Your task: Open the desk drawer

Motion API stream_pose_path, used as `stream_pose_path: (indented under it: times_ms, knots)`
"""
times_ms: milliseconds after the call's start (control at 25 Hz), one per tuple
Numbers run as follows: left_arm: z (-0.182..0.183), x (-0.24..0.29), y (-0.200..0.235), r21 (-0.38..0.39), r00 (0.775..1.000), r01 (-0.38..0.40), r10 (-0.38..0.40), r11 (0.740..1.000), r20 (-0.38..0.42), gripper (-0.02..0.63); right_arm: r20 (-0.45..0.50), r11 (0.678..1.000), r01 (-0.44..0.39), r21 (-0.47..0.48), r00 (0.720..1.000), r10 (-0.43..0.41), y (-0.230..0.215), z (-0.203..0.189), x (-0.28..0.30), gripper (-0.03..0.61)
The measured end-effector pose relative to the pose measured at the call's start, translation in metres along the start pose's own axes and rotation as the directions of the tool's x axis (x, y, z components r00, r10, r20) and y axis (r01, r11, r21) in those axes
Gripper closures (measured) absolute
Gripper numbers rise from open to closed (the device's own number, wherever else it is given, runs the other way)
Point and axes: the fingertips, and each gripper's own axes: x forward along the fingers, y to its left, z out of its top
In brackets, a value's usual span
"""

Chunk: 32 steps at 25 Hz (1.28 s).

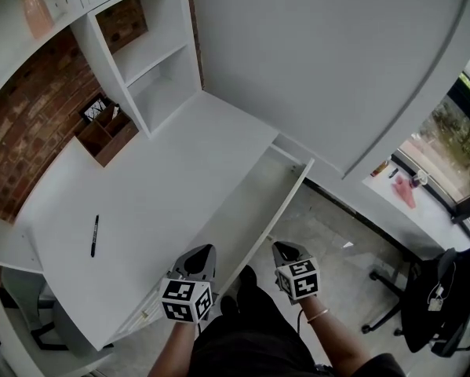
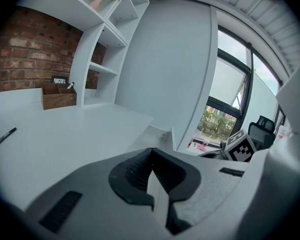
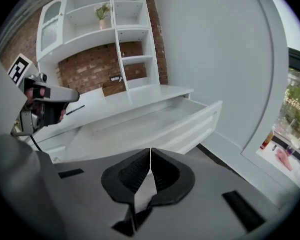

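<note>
The white desk [image 1: 140, 203] has its long shallow drawer [image 1: 254, 206] pulled out; the inside looks empty in the right gripper view, where the drawer [image 3: 155, 126] lies ahead and below. My left gripper [image 1: 201, 256] hovers over the desk's front edge beside the drawer's near end, its jaws shut on nothing [image 2: 152, 155]. My right gripper [image 1: 286, 251] is in the air just off the drawer's front panel, apart from it, jaws shut and empty [image 3: 150, 151]. It also sees the left gripper [image 3: 47, 100] at its left.
A black pen [image 1: 94, 236] lies on the desk top. A wooden organiser [image 1: 105, 136] stands at the back by white shelves [image 1: 152, 61]. A black office chair [image 1: 439, 297] is at the right, and a window sill [image 1: 407, 191] holds small items.
</note>
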Motion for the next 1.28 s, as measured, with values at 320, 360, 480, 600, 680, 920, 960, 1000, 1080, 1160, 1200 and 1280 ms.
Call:
stream_pose_path:
  times_ms: [320,360,480,600,680,920,960,1000,1080,1160,1200,1280]
  knots:
    - [-0.002,-0.019,0.002,-0.002,0.999,-0.027,0.027,1.000,0.035,0.605,0.190,0.996,-0.091,0.021,0.978,0.085,0.045,0.055,-0.045,0.569]
    - [-0.002,-0.022,0.003,-0.002,0.999,-0.030,0.030,1.000,0.040,0.606,0.210,0.994,-0.105,0.019,0.973,0.099,0.051,0.062,-0.050,0.571]
    - [-0.002,-0.032,0.004,-0.005,0.997,-0.042,0.043,0.999,0.057,0.604,0.252,0.991,-0.134,-0.003,0.959,0.131,0.065,0.074,-0.065,0.571]
    - [-0.002,-0.042,0.004,-0.007,0.996,-0.051,0.052,0.999,0.072,0.606,0.280,0.988,-0.149,-0.040,0.947,0.155,0.078,0.082,-0.078,0.572]
    - [0.000,-0.049,0.004,-0.005,0.995,-0.055,0.055,0.998,0.085,0.605,0.306,0.986,-0.154,-0.057,0.938,0.164,0.085,0.090,-0.086,0.574]
    - [0.012,-0.072,0.005,-0.006,0.988,-0.063,0.063,0.998,0.140,0.606,0.391,0.988,-0.148,-0.040,0.908,0.152,0.091,0.113,-0.108,0.574]
    - [0.014,-0.076,0.006,-0.006,0.986,-0.066,0.066,0.998,0.151,0.606,0.402,0.989,-0.144,-0.040,0.904,0.148,0.091,0.115,-0.112,0.574]
    - [0.017,-0.079,0.006,-0.005,0.984,-0.067,0.067,0.998,0.162,0.606,0.412,0.989,-0.140,-0.041,0.900,0.145,0.091,0.118,-0.115,0.574]
    - [0.023,-0.086,0.006,-0.002,0.981,-0.070,0.069,0.998,0.184,0.606,0.427,0.990,-0.135,-0.048,0.893,0.142,0.092,0.121,-0.119,0.574]
    - [0.027,-0.093,0.005,0.003,0.977,-0.072,0.070,0.997,0.201,0.606,0.431,0.990,-0.130,-0.060,0.891,0.143,0.095,0.122,-0.122,0.574]
    - [0.029,-0.096,0.005,0.006,0.976,-0.072,0.070,0.997,0.207,0.606,0.433,0.990,-0.127,-0.065,0.890,0.143,0.097,0.122,-0.124,0.574]
    - [0.032,-0.100,0.005,0.011,0.974,-0.071,0.067,0.997,0.217,0.605,0.437,0.990,-0.120,-0.073,0.889,0.139,0.101,0.124,-0.126,0.574]
